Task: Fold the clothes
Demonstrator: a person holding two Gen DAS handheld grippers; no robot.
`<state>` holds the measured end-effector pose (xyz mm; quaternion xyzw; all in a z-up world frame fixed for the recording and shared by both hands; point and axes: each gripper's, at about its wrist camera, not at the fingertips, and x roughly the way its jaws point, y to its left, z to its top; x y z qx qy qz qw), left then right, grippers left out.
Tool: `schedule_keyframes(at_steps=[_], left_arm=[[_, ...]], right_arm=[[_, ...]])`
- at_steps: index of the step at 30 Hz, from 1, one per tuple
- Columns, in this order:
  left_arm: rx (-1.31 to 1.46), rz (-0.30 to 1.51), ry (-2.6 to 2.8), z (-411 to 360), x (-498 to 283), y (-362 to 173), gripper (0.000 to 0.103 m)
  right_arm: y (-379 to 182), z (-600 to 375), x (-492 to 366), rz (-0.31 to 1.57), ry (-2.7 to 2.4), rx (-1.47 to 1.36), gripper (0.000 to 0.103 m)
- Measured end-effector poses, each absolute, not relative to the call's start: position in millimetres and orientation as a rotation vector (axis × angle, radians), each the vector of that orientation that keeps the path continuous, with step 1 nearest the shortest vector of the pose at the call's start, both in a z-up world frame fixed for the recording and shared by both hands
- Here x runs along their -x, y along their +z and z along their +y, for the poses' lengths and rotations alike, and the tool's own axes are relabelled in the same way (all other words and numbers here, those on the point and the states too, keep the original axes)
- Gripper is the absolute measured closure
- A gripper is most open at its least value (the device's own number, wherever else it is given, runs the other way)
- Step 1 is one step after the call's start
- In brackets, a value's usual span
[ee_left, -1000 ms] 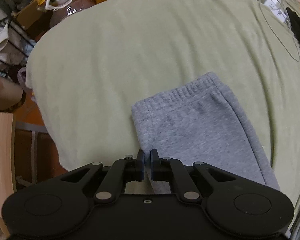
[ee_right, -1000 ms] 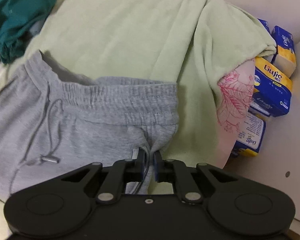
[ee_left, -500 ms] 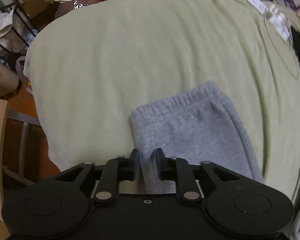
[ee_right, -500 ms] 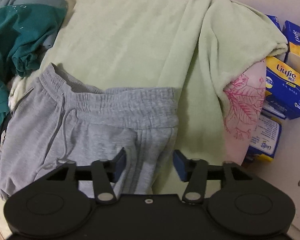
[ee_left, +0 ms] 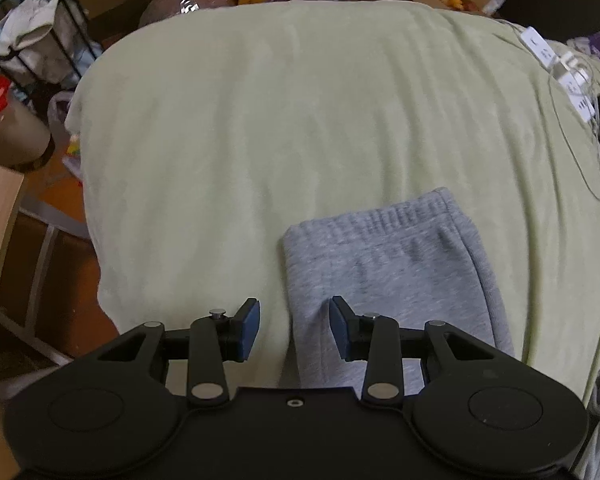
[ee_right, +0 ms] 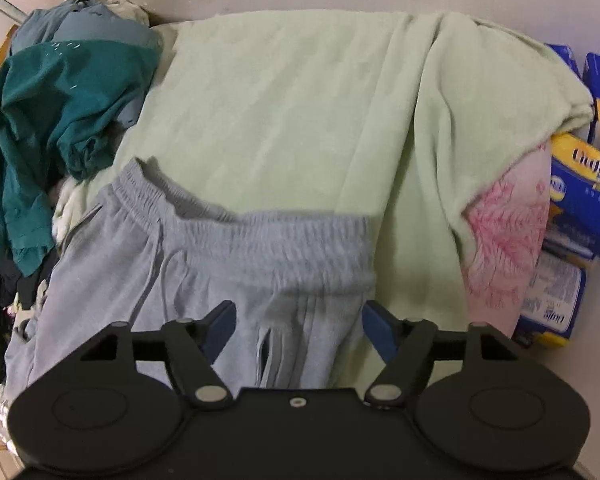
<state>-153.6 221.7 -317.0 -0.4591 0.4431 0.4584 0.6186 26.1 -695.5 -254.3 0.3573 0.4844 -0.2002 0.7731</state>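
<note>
Grey sweatpants lie on a pale green blanket (ee_left: 300,120). The left wrist view shows their ribbed leg cuff end (ee_left: 384,256). My left gripper (ee_left: 294,330) hovers over the cuff's left edge with its jaws opening; the cloth lies below them and the pads do not press it. In the right wrist view the elastic waistband with its drawstring (ee_right: 260,240) runs across the middle. My right gripper (ee_right: 298,328) stands over the waist part with its jaws opening wide, and the grey fabric lies loose beneath.
A heap of teal and blue clothes (ee_right: 60,120) sits at the bed's left. Blue and yellow tissue packs (ee_right: 580,200) and a pink patterned pillow (ee_right: 508,232) line the right wall. White power strips with a cable (ee_left: 560,68) lie on the blanket. Floor clutter lies beyond the bed edge.
Both grippers were shut on the grey fabric a second ago and have let it go, jaws spreading. The pants have settled flat on the blanket, and both grippers drew back slightly.
</note>
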Motion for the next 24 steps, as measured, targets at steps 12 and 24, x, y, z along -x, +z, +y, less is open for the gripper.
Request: schedule_keyframes(at_steps=[12,24], left_arm=[[0.984,1.046,1.074,202.5,139.9,-323.1,0.065],[0.868,1.186,1.054,195.4,119.0,-331.5,0.092]], right_arm=[[-273.3,-695.1,-36.2,1.125,-0.555,-0.701,0.093],[-280.2,-707.5,-32.6,1.196,-0.673,-0.65,0.103]])
